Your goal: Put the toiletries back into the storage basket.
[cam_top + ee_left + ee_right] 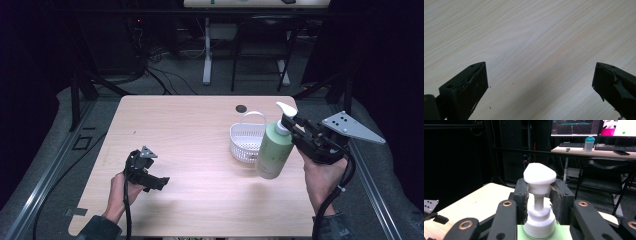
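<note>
A pale green pump bottle (273, 150) with a white pump head (286, 108) leans tilted at the table's right, beside a white basket (247, 139). My right gripper (289, 121) is shut on the bottle's pump; in the right gripper view the jaws squeeze the white pump (539, 186) just under its head, with the green bottle body (541, 235) below. My left gripper (161, 183) is held low over the table's front left, open, with bare wood between its jaws (540, 82).
The wooden table (175, 130) has a small dark round mark (241, 108) near its far edge. Beyond it are a chair and desk legs on the floor. In the right gripper view a desk with monitors, keyboards and a teal bottle (589, 144) stands far off.
</note>
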Tool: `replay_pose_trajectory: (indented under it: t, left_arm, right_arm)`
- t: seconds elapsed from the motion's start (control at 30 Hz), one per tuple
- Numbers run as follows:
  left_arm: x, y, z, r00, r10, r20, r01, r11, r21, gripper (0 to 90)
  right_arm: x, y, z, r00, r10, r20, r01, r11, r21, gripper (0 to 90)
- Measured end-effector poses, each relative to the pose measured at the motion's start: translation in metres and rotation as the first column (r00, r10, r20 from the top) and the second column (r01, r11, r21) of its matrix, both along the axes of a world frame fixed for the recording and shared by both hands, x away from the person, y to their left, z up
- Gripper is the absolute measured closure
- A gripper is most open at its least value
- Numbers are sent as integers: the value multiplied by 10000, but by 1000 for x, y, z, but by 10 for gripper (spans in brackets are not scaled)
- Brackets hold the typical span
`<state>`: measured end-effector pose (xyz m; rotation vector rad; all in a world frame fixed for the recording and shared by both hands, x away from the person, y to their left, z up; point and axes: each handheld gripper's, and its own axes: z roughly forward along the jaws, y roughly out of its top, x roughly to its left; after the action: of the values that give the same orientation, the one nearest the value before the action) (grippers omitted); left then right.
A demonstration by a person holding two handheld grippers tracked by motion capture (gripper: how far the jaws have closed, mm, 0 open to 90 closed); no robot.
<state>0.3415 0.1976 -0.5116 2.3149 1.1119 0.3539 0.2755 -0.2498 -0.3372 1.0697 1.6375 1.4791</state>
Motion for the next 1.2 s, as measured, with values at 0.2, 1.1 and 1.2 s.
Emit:
replay_pose_trajectory:
  t: [0.2,1.1,1.2]
  left_arm:
    - [0,0,0,10000,1,-6,-1,10000,-1,2]
    - [-1,-2,0,10000,-98,-4,98,9999,105,2]
    - [0,-2,-1,10000,-85,-47,85,9999,109,2]
  right_arm:
    - [2,0,6,10000,-30,81,31,10000,-27,680]
    - [12,-4,28,9990,-195,407,193,9998,38,680]
    - [13,-5,30,9988,-220,430,220,9998,18,680]
